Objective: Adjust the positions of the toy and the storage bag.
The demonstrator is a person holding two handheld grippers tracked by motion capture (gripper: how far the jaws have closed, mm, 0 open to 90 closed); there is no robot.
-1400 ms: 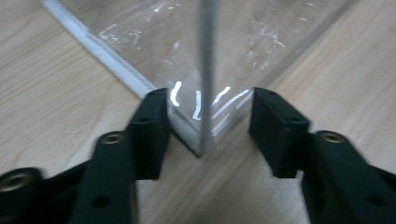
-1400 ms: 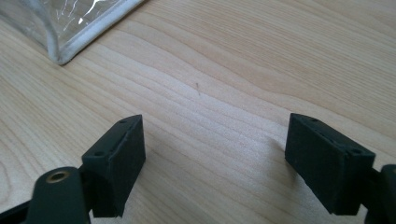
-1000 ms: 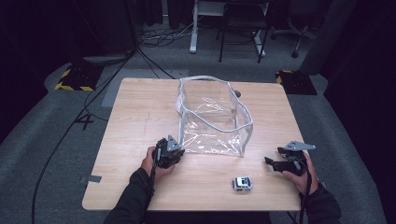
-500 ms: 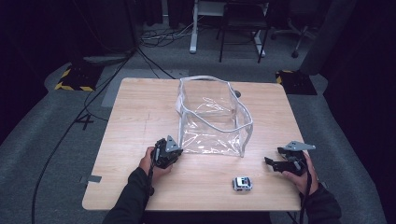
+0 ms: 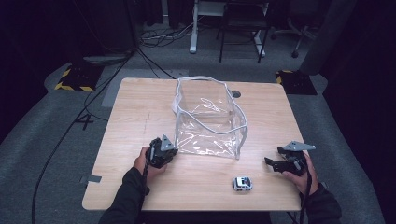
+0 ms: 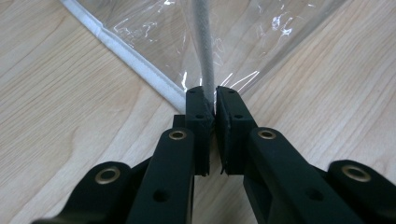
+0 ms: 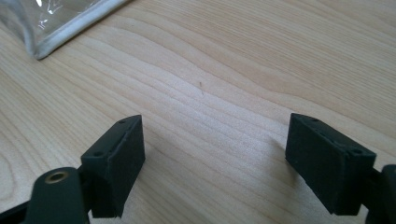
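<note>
A clear plastic bag (image 5: 210, 116) with white piping stands open in the middle of the wooden table (image 5: 135, 112). My left gripper (image 5: 172, 151) is at the bag's near left bottom corner. In the left gripper view its jaws (image 6: 210, 93) are shut on the bag's grey-white corner seam (image 6: 204, 46), pads pressed against it on both sides. My right gripper (image 5: 272, 163) rests near the table's right front, well apart from the bag. Its jaws (image 7: 215, 140) stand open over bare wood with nothing between them. A bottom corner of the bag (image 7: 46, 28) lies far off at upper left.
A small white and grey toy car (image 5: 242, 183) sits on the table near the front edge, between my two hands. A round hole (image 5: 236, 94) is in the tabletop behind the bag. Cables and chair legs are on the floor beyond the table.
</note>
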